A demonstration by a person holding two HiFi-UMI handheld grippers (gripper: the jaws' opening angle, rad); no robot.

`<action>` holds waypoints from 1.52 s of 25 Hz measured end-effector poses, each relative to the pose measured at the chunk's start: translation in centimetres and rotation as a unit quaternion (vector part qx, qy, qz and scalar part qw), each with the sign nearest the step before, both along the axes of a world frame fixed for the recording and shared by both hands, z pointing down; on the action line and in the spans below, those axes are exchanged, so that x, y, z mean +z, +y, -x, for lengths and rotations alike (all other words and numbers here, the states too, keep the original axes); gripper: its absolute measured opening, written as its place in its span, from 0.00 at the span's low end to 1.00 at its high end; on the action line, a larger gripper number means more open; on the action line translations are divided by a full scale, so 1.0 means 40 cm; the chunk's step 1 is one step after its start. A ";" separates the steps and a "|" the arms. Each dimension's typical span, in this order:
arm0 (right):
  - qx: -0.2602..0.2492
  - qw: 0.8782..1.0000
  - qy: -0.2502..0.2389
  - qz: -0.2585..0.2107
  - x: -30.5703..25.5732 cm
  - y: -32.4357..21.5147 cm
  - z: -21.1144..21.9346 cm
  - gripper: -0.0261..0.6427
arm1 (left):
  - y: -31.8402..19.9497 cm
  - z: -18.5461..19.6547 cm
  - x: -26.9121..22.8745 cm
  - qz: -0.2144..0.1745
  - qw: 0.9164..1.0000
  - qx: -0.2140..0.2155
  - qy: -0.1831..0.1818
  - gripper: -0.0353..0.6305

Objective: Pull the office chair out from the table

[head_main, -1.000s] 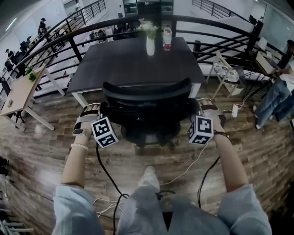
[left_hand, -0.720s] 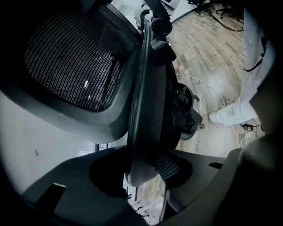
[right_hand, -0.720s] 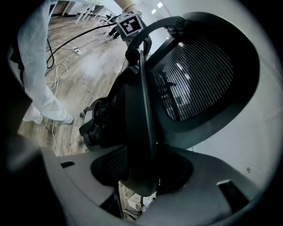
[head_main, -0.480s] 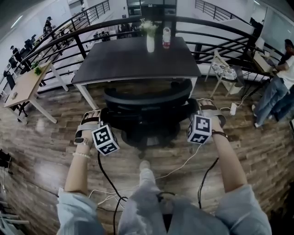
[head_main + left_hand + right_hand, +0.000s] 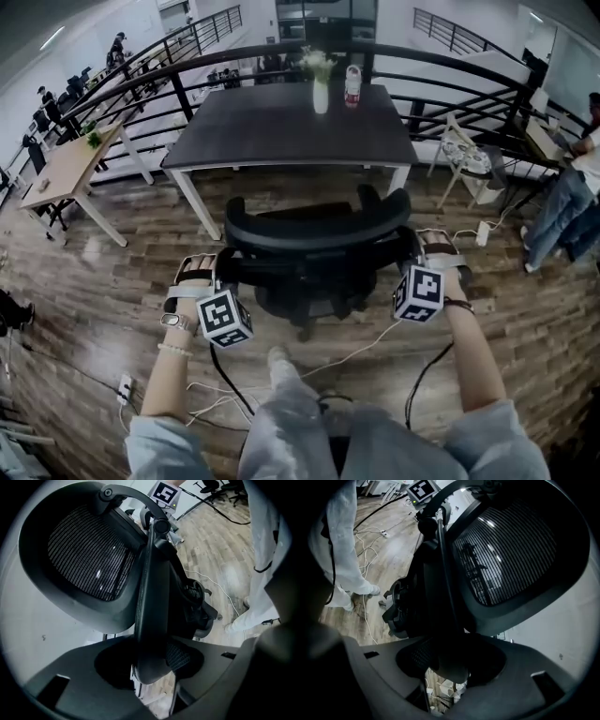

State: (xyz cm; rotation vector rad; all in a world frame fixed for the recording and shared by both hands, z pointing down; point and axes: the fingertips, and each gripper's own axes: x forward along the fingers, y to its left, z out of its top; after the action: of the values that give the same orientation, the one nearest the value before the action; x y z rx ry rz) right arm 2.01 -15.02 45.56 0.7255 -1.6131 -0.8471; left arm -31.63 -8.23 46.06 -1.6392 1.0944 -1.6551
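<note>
The black mesh office chair [image 5: 319, 230] stands on the wood floor in front of the dark table [image 5: 281, 131], with a gap between its backrest and the table edge. My left gripper [image 5: 218, 270] is shut on the chair's left armrest [image 5: 149, 597]. The end of that armrest sits between the jaws in the left gripper view [image 5: 151, 665]. My right gripper [image 5: 413, 255] is shut on the right armrest [image 5: 440, 616], seen between its jaws in the right gripper view [image 5: 449, 665]. The mesh backrest [image 5: 89, 559] [image 5: 506, 555] fills both gripper views.
A white vase with flowers [image 5: 321, 92] and a bottle [image 5: 353, 86] stand on the table's far edge. A black railing [image 5: 469, 67] curves behind it. A light wooden desk [image 5: 66, 173] is at left. A folding chair [image 5: 464, 150] and a person [image 5: 562, 202] are at right. Cables [image 5: 375, 342] trail near my legs.
The chair has rolled back toward me with both grippers on its armrests. Its backrest, which was at the table edge, now stands away from the table.
</note>
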 end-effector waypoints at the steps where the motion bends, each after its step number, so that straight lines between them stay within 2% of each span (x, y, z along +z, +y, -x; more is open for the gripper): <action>1: -0.001 1.000 0.000 -0.001 -0.001 0.013 -0.002 0.33 | 0.011 -0.002 -0.001 0.001 1.000 0.001 0.001 0.35; 5: 0.000 1.000 0.000 -0.004 -0.004 0.056 -0.004 0.33 | 0.046 0.002 -0.002 0.005 1.000 -0.001 -0.007 0.35; 9: 0.001 1.000 0.002 -0.012 -0.006 0.071 0.001 0.33 | 0.054 -0.002 -0.006 -0.001 1.000 0.005 0.001 0.35; 17: 0.006 1.000 0.012 -0.016 -0.009 0.073 0.004 0.33 | 0.036 0.006 -0.023 -0.033 0.999 0.001 0.011 0.35; 23: 0.006 1.000 0.012 -0.017 -0.001 0.072 -0.002 0.35 | 0.040 -0.002 -0.023 -0.042 0.996 0.001 0.074 0.39; 27: 0.003 1.000 -0.005 -0.016 -0.008 0.090 -0.012 0.35 | 0.077 -0.015 -0.042 -0.057 0.994 0.022 0.090 0.41; 29: 0.008 1.000 -0.018 -0.019 -0.023 0.103 -0.019 0.37 | 0.103 -0.018 -0.062 -0.066 0.991 0.024 0.114 0.40; 31: 0.013 0.999 -0.039 -0.017 -0.036 0.120 -0.027 0.37 | 0.124 -0.021 -0.094 -0.086 0.984 0.020 0.154 0.39; 33: 0.019 0.997 -0.074 -0.015 -0.049 0.143 -0.031 0.37 | 0.137 -0.032 -0.142 -0.123 0.972 0.012 0.202 0.35; 35: 0.028 0.992 -0.123 -0.020 -0.073 0.169 -0.027 0.34 | 0.150 -0.051 -0.198 -0.158 0.953 0.001 0.259 0.30; 38: 0.040 0.977 -0.207 -0.030 -0.119 0.206 -0.017 0.28 | 0.166 -0.096 -0.279 -0.193 0.918 -0.009 0.347 0.22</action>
State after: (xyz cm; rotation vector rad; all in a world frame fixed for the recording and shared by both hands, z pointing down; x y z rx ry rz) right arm 2.69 -6.77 40.79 1.0561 -1.9161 -0.7194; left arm -27.81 -1.58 34.88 -1.9775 1.6434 -0.7665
